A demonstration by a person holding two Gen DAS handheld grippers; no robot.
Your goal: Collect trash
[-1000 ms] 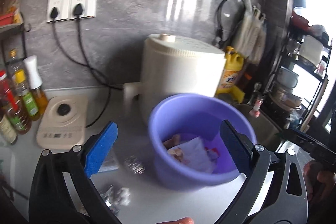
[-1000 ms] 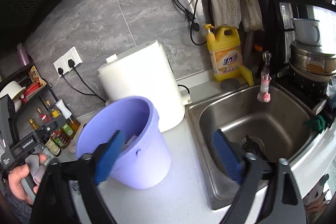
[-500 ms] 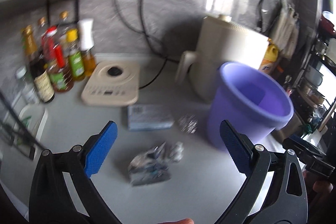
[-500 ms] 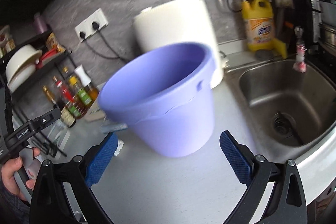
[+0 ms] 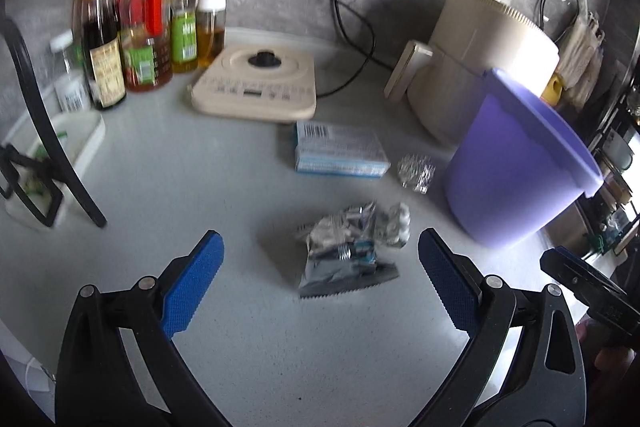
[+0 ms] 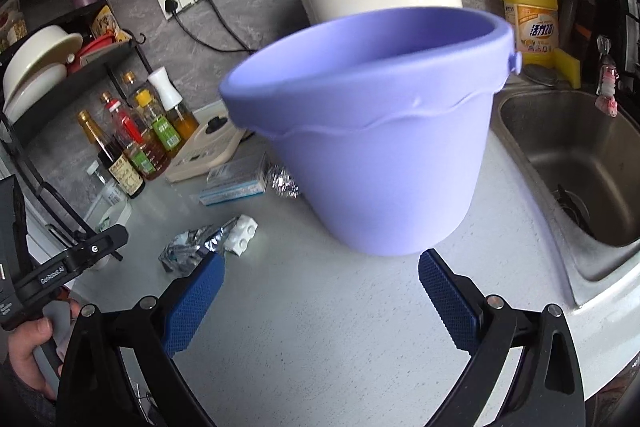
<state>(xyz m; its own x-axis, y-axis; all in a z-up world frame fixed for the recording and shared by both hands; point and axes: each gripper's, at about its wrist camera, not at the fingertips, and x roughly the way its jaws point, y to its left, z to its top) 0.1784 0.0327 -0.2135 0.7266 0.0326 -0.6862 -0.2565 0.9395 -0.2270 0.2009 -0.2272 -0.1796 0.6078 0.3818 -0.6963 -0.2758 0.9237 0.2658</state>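
Note:
A purple bucket (image 5: 516, 171) stands on the grey counter and fills the right wrist view (image 6: 376, 131). A crumpled silver wrapper (image 5: 344, 251) with a white piece lies on the counter just ahead of my left gripper (image 5: 320, 283), which is open and empty above it. The wrapper also shows in the right wrist view (image 6: 192, 247). A foil ball (image 5: 416, 171) and a blue-white packet (image 5: 340, 151) lie beside the bucket. My right gripper (image 6: 320, 299) is open and empty, just in front of the bucket's base.
Sauce bottles (image 5: 136, 27) stand at the back left, a cream scale (image 5: 256, 87) and a white appliance (image 5: 480, 67) behind. A black rack leg (image 5: 52, 131) and white tray (image 5: 52, 155) are at left. A steel sink (image 6: 572, 163) lies right of the bucket.
My left gripper has swung left and down from over the bucket to above the silver wrapper. My right gripper has moved down close to the bucket's base. Both stay open.

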